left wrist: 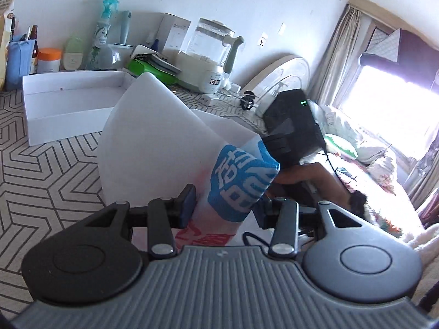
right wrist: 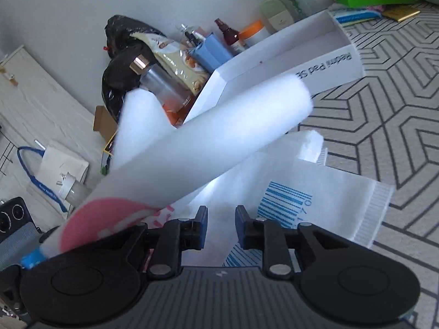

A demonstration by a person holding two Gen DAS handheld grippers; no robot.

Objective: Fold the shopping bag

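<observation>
1. One worktop, covered in a grey zigzag pattern, carries everything.
2. One white bag with blue and red print. Part of it lies flat on the worktop under my right tongs; the rest is lifted and curled over between my two tongs, so it stands up in front of the left camera and crosses the right view as a blurred roll.
3. One shallow white box, open and lying behind the bag, near the wall.
4. One glass kettle stands further back, beside the clutter of bottles.
5. My left tongs, tipped downward, pinch the bunched blue-printed part of the bag between both pads.
6. My right tongs, also tipped downward, are spread apart over the flat part of the bag; the pads press on nothing.
</observation>
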